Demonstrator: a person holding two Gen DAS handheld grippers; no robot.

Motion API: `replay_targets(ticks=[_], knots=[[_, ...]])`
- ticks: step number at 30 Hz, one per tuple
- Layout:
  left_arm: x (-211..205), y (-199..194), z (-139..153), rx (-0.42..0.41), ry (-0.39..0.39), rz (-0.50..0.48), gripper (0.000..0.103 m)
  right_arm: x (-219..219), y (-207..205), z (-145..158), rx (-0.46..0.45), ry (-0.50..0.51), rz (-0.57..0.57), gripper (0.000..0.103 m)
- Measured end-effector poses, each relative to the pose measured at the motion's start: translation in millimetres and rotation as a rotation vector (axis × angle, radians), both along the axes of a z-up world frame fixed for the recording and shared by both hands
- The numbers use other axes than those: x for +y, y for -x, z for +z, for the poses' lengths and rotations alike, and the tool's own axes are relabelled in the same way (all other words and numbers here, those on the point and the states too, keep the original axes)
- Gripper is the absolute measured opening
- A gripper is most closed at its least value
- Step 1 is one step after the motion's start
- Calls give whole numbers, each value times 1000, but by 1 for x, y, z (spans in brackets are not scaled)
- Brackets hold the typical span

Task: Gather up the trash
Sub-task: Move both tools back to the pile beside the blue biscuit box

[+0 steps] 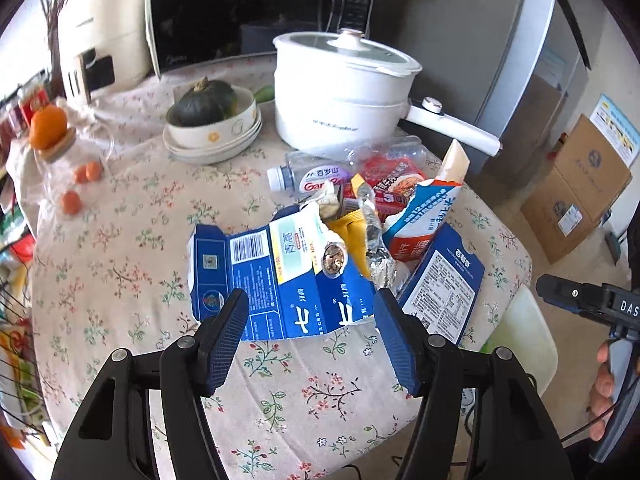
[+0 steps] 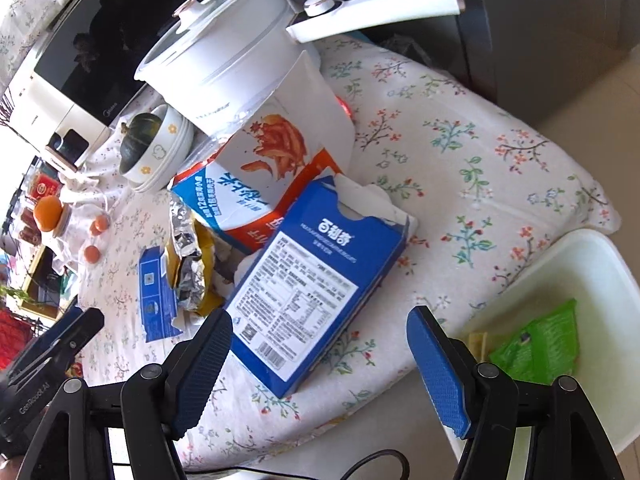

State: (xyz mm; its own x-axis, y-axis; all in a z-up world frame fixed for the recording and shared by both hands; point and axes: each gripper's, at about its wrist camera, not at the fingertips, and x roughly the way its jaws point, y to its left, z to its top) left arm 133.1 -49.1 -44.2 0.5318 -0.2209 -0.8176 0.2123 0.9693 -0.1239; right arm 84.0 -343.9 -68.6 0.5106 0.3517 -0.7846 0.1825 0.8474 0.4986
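The tabletop (image 1: pixel 120 248), covered in a floral cloth, fills both views. A white electric pot (image 1: pixel 340 92) stands at upper centre of the left wrist view, with a microwave (image 1: pixel 248 12) behind it.

The trash lies clustered at frame centre: a flattened blue carton (image 1: pixel 280 284), a blue box (image 2: pixel 320 280), an orange-and-white carton (image 2: pixel 276 156), a crumpled foil wrapper (image 1: pixel 376 240) and a plastic bottle (image 1: pixel 316 176).

The left gripper (image 1: pixel 310 320) sits low in its frame, jaws spread wide, its fingertips over the near edge of the flattened blue carton without closing on it. The right gripper (image 2: pixel 320 344) is likewise spread wide, its jaws on either side of the near end of the blue box; contact cannot be determined.

Only the right wrist view shows the inside of the white bin (image 2: pixel 580 280) at lower right, beside the tabletop edge, with a green wrapper (image 2: pixel 540 348) in it. Only the left wrist view shows the plastic bottle and the cardboard boxes (image 1: pixel 580 188) on the floor at right.
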Motion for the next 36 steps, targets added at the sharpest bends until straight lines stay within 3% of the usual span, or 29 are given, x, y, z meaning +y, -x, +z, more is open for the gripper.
replay_targets(ticks=[4, 8, 14, 19, 24, 28, 31, 35, 36], knots=[[4, -3, -12, 21, 23, 24, 68, 2, -11, -8, 30, -43, -35, 78], [-11, 1, -26, 40, 21, -41, 68, 2, -19, -28, 113, -93, -72, 80], [-49, 10, -37, -14, -76, -133, 71, 0, -23, -61, 198, -275, -131, 80], [-61, -1, -53, -1, -129, -116, 71, 9, -28, -74, 221, -346, -130, 80], [-66, -8, -61, -44, -201, -107, 71, 22, -37, -76, 219, -263, -128, 80], [-67, -9, -62, -73, -207, -128, 71, 41, -46, -89, 247, -207, -110, 80], [-69, -9, -62, -102, -210, -149, 70, 58, -52, -84, 218, -62, -73, 82], [-69, -10, -62, -70, -193, -171, 33, 68, -50, -83, 191, 19, -66, 81], [-69, -10, -62, -59, -179, -180, 31, 68, -49, -83, 192, 28, -62, 80]])
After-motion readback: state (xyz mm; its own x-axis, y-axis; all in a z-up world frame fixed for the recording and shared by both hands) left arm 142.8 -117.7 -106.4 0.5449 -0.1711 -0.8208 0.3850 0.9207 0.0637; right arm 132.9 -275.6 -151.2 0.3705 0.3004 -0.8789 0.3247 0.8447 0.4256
